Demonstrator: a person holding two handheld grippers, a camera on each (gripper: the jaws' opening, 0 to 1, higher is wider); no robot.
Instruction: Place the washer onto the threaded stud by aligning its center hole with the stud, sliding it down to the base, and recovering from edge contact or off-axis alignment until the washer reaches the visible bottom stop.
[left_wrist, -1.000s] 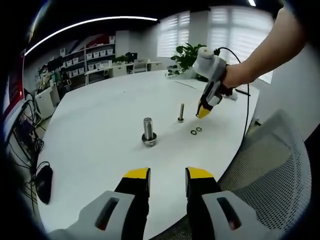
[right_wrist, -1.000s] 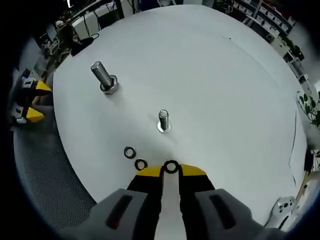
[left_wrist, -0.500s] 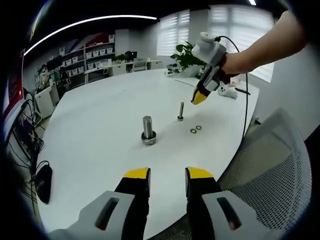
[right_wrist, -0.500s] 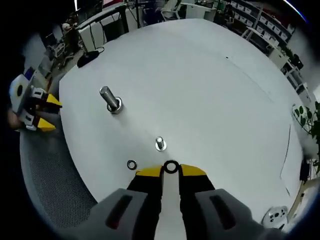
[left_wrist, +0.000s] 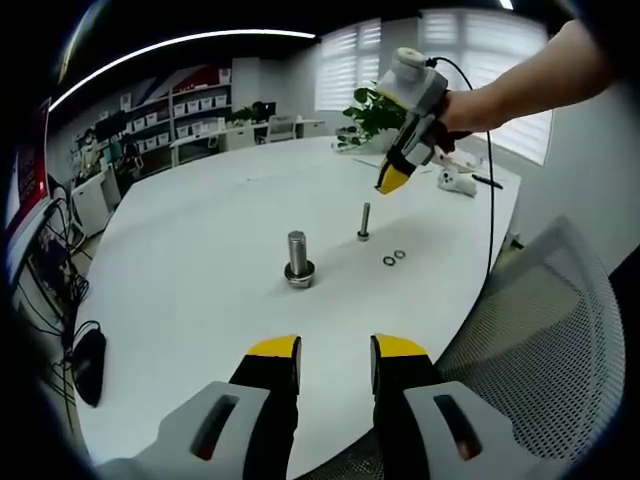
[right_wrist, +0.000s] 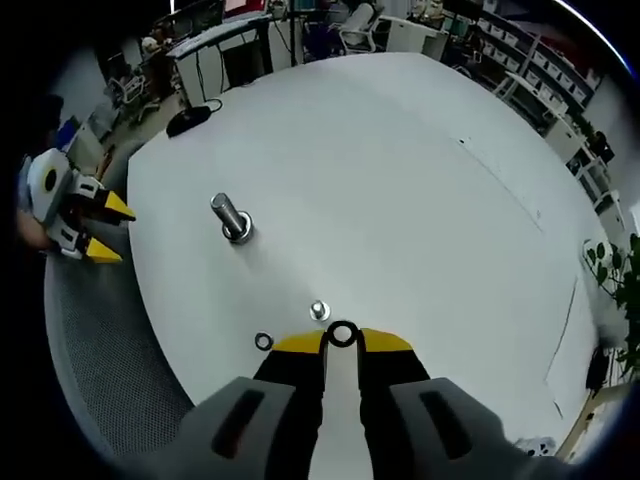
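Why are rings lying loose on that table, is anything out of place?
Nothing stands out. Two spare washers lie flat beside the thin stud, both studs stand upright, and the right gripper holds another washer above it.

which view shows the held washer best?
Right gripper view: the washer sits pinched at the right tool's tips, its hole visible. In the left gripper view that tool is far off above the table, the washer too small to tell.

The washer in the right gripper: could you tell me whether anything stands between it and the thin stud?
Nothing visible does. The right gripper holds the washer in the air above the thin stud; the two spare washers lie on the table beside the stud.
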